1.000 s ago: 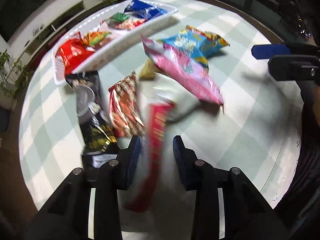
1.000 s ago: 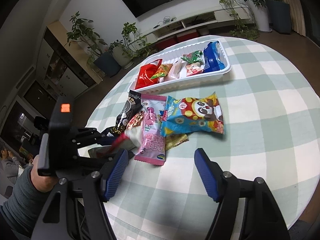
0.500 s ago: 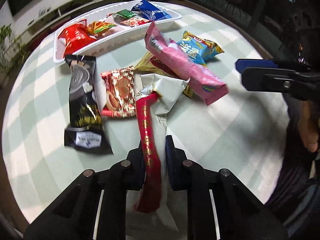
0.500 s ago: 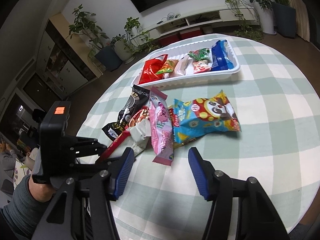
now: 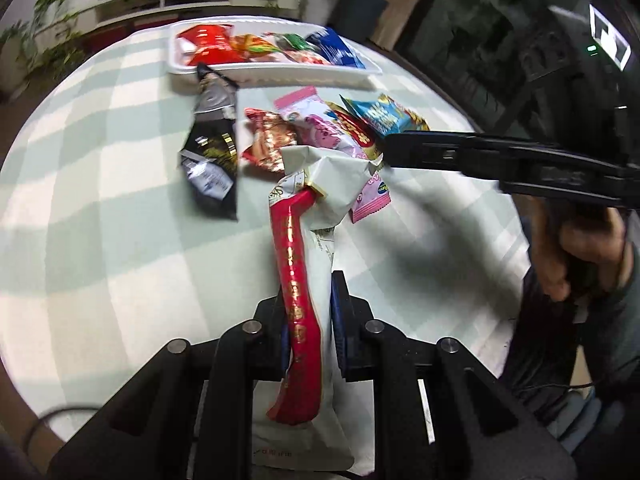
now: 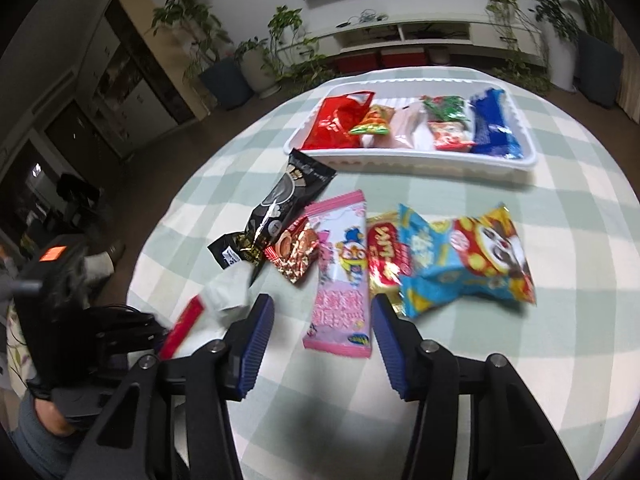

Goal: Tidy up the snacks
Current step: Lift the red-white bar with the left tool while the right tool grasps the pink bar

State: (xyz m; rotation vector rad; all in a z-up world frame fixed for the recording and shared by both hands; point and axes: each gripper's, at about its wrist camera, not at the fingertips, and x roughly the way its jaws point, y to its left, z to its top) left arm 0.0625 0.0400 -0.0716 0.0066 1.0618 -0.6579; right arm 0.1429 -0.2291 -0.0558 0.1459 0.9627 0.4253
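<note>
- Left tool (image 5: 310, 320), bottom centre, clamps a red-and-white packet (image 5: 308, 280).
- Right tool (image 6: 320, 344), jaws apart and closing, hovers over the pink packet (image 6: 342, 276) on the tabletop (image 6: 520, 360).

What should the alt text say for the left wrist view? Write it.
The left gripper is shut on a red and white snack packet above a checked tablecloth. Loose snacks lie beyond it, before a white tray holding more.

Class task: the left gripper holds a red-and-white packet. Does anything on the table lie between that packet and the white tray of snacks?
Yes. Between the red-and-white packet in the left gripper and the white tray lie loose snacks: the black packet, the red-gold wrapper and the pink packet.
</note>
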